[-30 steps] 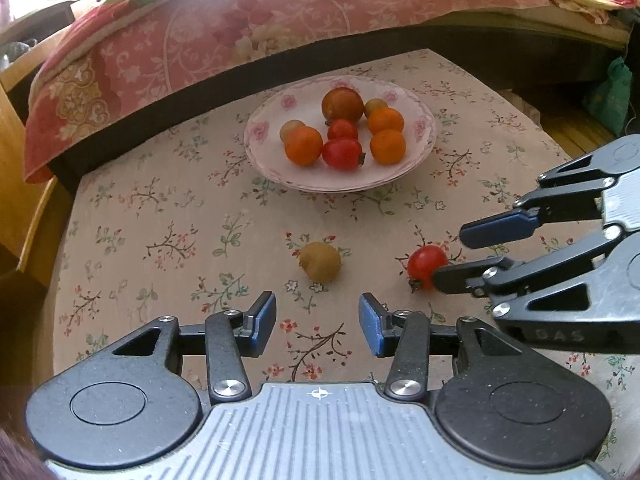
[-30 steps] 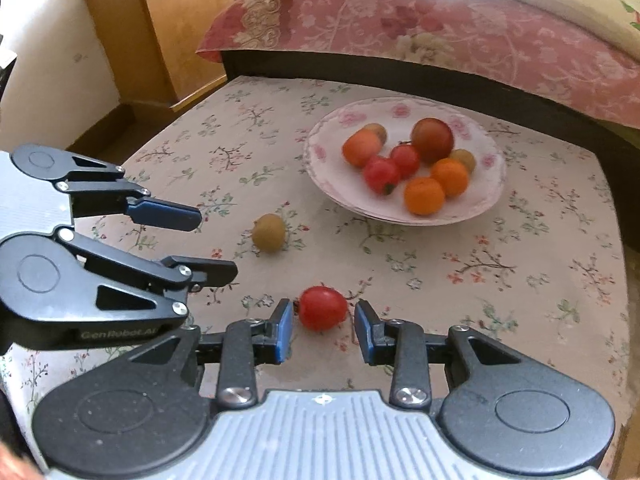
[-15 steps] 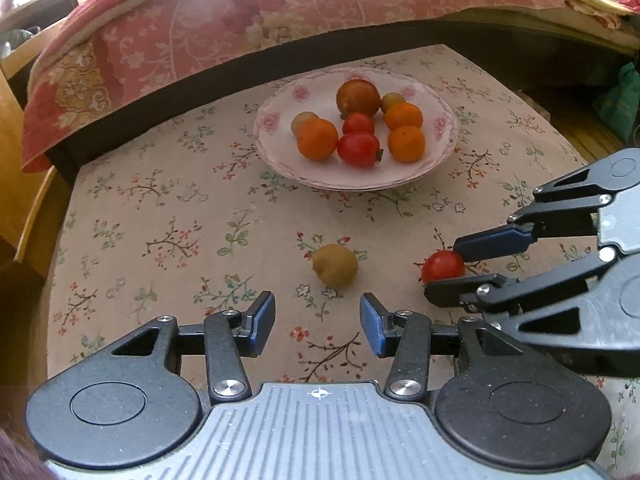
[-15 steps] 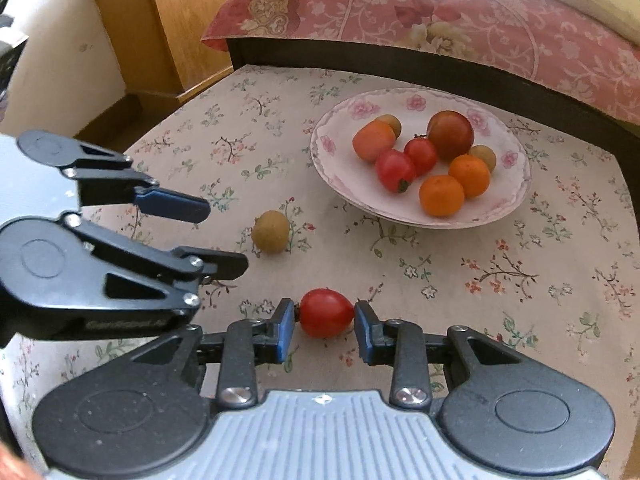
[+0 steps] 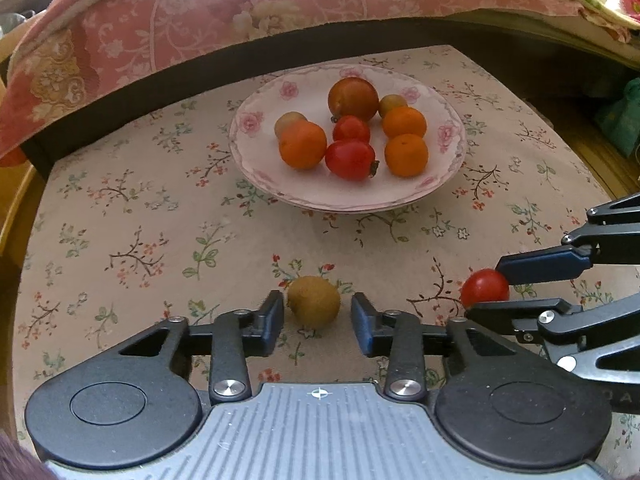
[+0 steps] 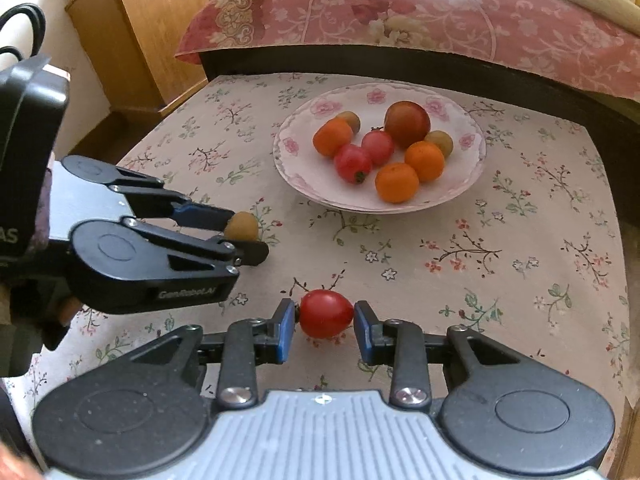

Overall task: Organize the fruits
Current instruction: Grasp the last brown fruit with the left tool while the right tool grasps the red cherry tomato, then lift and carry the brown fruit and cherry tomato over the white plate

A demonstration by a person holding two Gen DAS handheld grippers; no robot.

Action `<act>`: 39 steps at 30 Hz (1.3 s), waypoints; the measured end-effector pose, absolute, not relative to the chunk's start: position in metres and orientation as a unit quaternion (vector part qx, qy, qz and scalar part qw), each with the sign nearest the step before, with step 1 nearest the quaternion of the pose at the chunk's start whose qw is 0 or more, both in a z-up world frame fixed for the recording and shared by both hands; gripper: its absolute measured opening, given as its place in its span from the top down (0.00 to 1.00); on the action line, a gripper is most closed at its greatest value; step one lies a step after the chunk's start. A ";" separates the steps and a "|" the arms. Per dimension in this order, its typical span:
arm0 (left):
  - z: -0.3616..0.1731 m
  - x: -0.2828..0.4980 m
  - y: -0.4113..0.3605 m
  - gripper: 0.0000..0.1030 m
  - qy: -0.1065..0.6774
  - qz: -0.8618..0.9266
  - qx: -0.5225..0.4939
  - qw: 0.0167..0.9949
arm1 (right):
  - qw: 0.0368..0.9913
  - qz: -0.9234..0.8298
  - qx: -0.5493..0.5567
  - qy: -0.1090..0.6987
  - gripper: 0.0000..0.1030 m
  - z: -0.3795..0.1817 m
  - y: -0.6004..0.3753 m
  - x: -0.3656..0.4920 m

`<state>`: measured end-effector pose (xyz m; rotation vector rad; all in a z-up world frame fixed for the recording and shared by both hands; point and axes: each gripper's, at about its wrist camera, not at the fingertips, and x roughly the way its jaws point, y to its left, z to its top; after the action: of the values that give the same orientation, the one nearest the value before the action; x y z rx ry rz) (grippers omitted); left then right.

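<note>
Red tomato (image 6: 326, 319) — brown-green kiwi (image 5: 314, 306) — floral cream tablecloth (image 5: 140, 220).

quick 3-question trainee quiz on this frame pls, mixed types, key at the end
1. True or false: the red tomato already lies on the plate.
2. Which fruit sits between the left gripper fingers? A) orange B) brown kiwi-like fruit C) tomato
3. Fill in: the right gripper fingers flank the ____.

Key: 1 false, it is on the tablecloth; 2 B; 3 red tomato.
</note>
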<state>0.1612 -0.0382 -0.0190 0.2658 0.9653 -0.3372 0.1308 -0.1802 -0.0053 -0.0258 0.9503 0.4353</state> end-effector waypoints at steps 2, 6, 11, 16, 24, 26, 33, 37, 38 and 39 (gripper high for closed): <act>-0.018 0.160 -0.040 0.65 0.455 -0.160 0.134 0.866 | 0.867 0.206 -0.012 0.453 0.67 -0.005 -0.182 0.131; -0.017 0.157 -0.041 0.66 0.455 -0.166 0.138 0.864 | 0.866 0.203 -0.019 0.457 0.67 -0.007 -0.182 0.131; -0.010 0.140 -0.042 0.66 0.453 -0.184 0.157 0.858 | 0.863 0.208 -0.038 0.459 0.67 -0.008 -0.180 0.125; -0.003 0.113 -0.041 0.66 0.455 -0.201 0.170 0.851 | 0.859 0.214 -0.055 0.462 0.67 -0.005 -0.182 0.108; -0.010 0.070 -0.043 0.65 0.474 -0.221 0.187 0.831 | 0.847 0.216 -0.088 0.478 0.67 -0.009 -0.178 0.070; -0.013 0.067 -0.044 0.64 0.475 -0.222 0.193 0.829 | 0.846 0.214 -0.087 0.480 0.67 -0.009 -0.179 0.065; -0.016 0.067 -0.044 0.61 0.472 -0.221 0.192 0.832 | 0.851 0.212 -0.079 0.475 0.66 -0.013 -0.182 0.060; -0.014 0.064 -0.042 0.53 0.470 -0.217 0.191 0.834 | 0.850 0.214 -0.081 0.475 0.66 -0.013 -0.181 0.060; -0.013 0.063 -0.042 0.50 0.472 -0.213 0.188 0.835 | 0.850 0.213 -0.082 0.475 0.66 -0.013 -0.181 0.059; -0.013 0.062 -0.041 0.49 0.474 -0.212 0.184 0.835 | 0.849 0.214 -0.082 0.476 0.66 -0.013 -0.181 0.059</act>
<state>0.0616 -0.0407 -0.0128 0.3891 1.0033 -0.4486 0.0590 -0.1814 -0.0132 -0.1732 1.0020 0.4508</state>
